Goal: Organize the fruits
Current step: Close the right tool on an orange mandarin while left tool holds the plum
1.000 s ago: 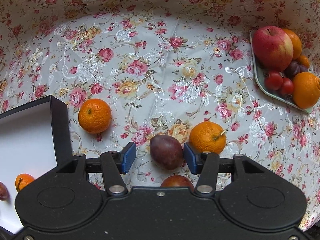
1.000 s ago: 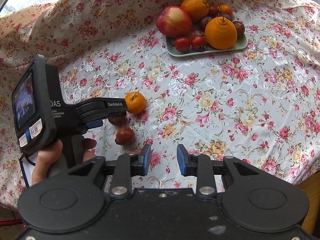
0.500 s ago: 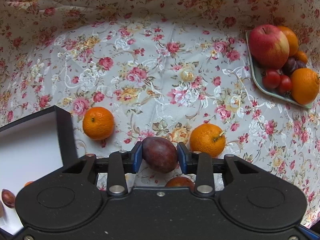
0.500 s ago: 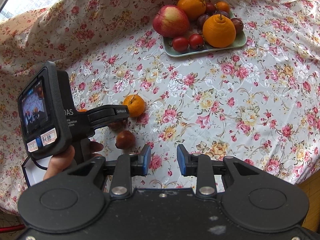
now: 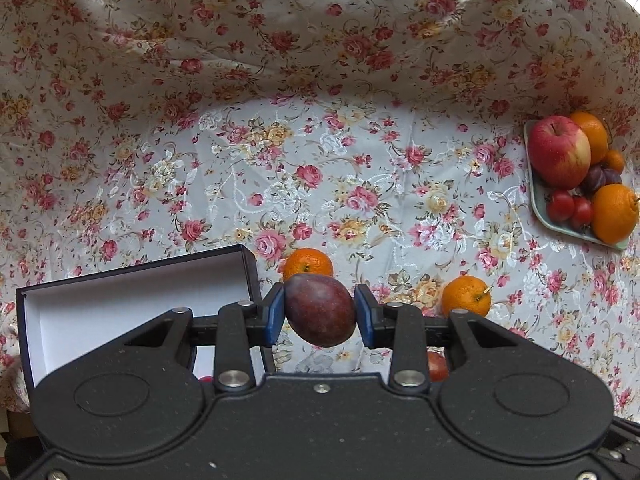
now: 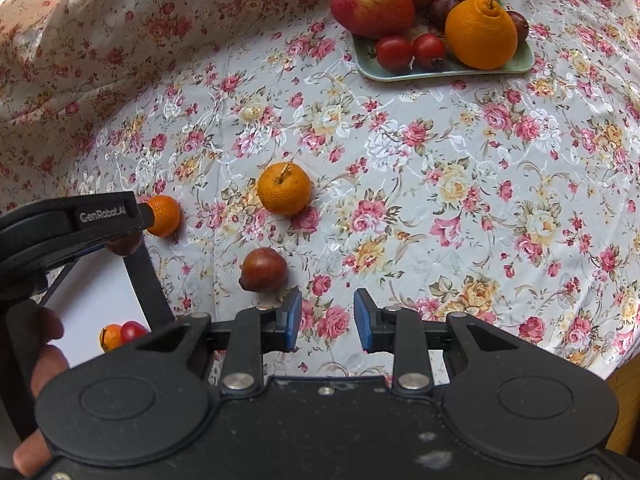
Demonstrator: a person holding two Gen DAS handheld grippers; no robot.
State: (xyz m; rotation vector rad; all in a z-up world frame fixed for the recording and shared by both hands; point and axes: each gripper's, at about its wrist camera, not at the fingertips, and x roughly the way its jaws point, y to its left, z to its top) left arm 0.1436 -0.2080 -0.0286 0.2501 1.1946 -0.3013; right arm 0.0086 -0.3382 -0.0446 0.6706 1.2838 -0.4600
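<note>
**Plum Held Between the Left Tongs Above the Floral Cloth**

Tongs on the left, the left gripper (image 5: 319, 313), were clamped on a dark plum (image 5: 319, 309), its blue pads (image 5: 275, 314) pressed against either side of the fruit. The plum was egg-shaped, deep purple-brown with a reddish blush and a dull, faintly speckled skin, its narrower end hanging below the pads. It sat squarely between the fingertips, raised off the flowered tablecloth (image 5: 360, 184).

To the left of the held plum stood a black box (image 5: 248, 264) with a white inside, its near corner just beside the left pad. Behind the plum lay a mandarin (image 5: 308, 263), partly hidden by it, and to the right a second mandarin with a stem (image 5: 466, 295). Far right, well apart, a pale green plate (image 5: 538, 204) carried an apple (image 5: 559, 151), oranges, small red tomatoes and dark plums.

In the right wrist view, the box held a small orange fruit (image 6: 110, 336) touching a red one. Another reddish-brown plum (image 6: 263, 269) lay on the cloth just ahead of and left of the right gripper (image 6: 328, 316), whose pads stood parted with nothing between them, cloth showing through the gap.
</note>
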